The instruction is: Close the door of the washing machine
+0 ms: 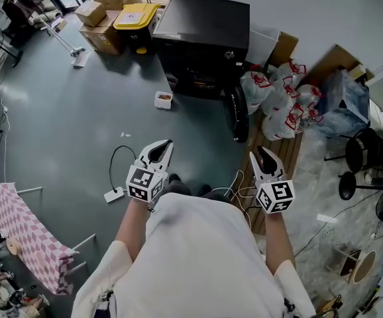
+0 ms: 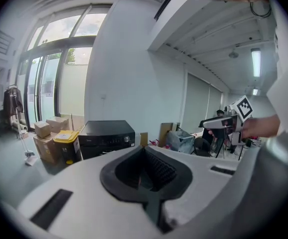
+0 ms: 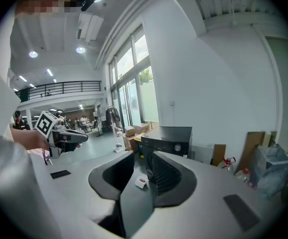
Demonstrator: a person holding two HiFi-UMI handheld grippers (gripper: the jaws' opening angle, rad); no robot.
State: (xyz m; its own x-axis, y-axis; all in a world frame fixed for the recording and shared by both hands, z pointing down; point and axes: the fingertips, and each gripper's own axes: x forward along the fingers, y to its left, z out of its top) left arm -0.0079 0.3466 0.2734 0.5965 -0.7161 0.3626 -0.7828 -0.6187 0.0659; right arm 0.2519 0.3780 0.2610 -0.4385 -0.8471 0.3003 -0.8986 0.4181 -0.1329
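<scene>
Stacked cardboard boxes (image 1: 105, 18) stood on a grey floor (image 1: 59, 124), with a yellow-lidded bin (image 1: 135, 17) just beside them. A small white box (image 1: 164, 99) sat alone on the floor. White bags with red print (image 1: 277, 101) were heaped against a wooden pallet (image 1: 289, 156). A pink checked cloth (image 1: 26, 237) hung over a rack at the left. A white adapter (image 1: 114, 194) lay on the floor with its black cable (image 1: 115, 161) looped above it.

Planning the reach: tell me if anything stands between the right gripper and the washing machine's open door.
Nothing visible. Bare grey floor lies between the right gripper and the open round door of the black washing machine; white-and-red plastic bags sit right of the door, off that line.
</scene>
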